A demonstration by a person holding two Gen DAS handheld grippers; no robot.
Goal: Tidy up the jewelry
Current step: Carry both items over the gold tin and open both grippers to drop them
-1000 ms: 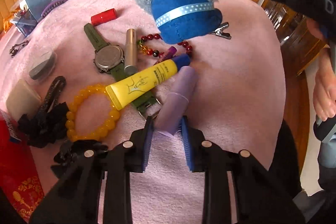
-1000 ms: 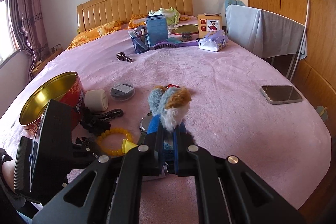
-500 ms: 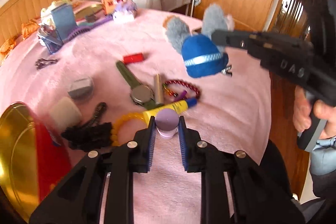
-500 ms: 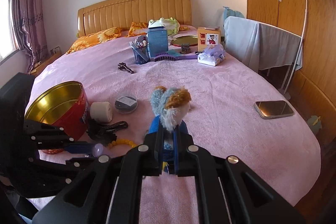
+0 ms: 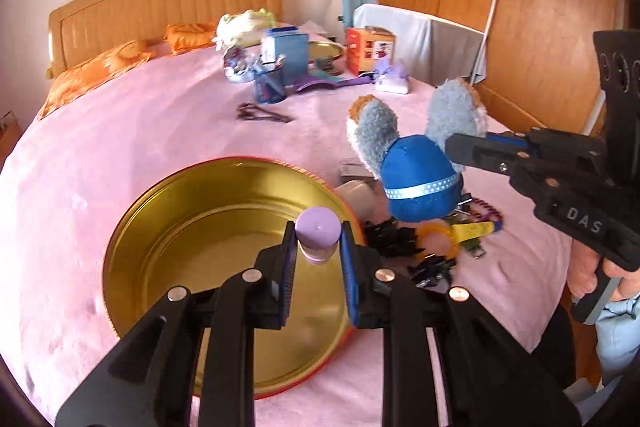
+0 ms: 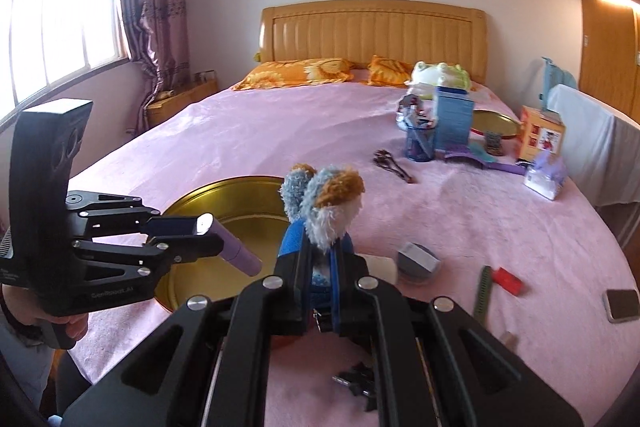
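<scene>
Bedspread of pink plush (image 5: 120, 147) filled both views, with a round gold-lined tin with a red outer wall (image 5: 168, 239) sitting open at lower centre of the left wrist view. The left gripper (image 5: 318, 259) hung over the tin's right rim, its jaws nearly closed and pinching a lilac plastic lipstick-like tube (image 5: 318, 233) by its sides, cap end towards the camera. Holding it above the open tin suggested the tube was meant to drop inside. At centre right, the right gripper (image 5: 466, 151) reached in from the frame's right edge, jaws fully closed on a hair clip with a blue fabric hat and grey furry ears (image 5: 416, 183), carried in the air just right of the tin, probably bound for the same container.

In the right wrist view the same clip (image 6: 320, 219) stood between the closed jaws at centre, with the tin (image 6: 224, 195) behind it to the left.

Below the clip, towards the right of the left wrist view, lay a jumble: a yellow bead bracelet (image 5: 436, 239), a yellow tube (image 5: 476, 231), dark red beads (image 5: 488, 211) and black hair ties (image 5: 396, 239). Further back, upper centre, stood a blue box (image 5: 288, 51) and a mesh pen cup (image 5: 270, 89). Nothing lay inside the tin, and nothing blocked the drop; the two grippers sat close, so they could crowd each other.
</scene>
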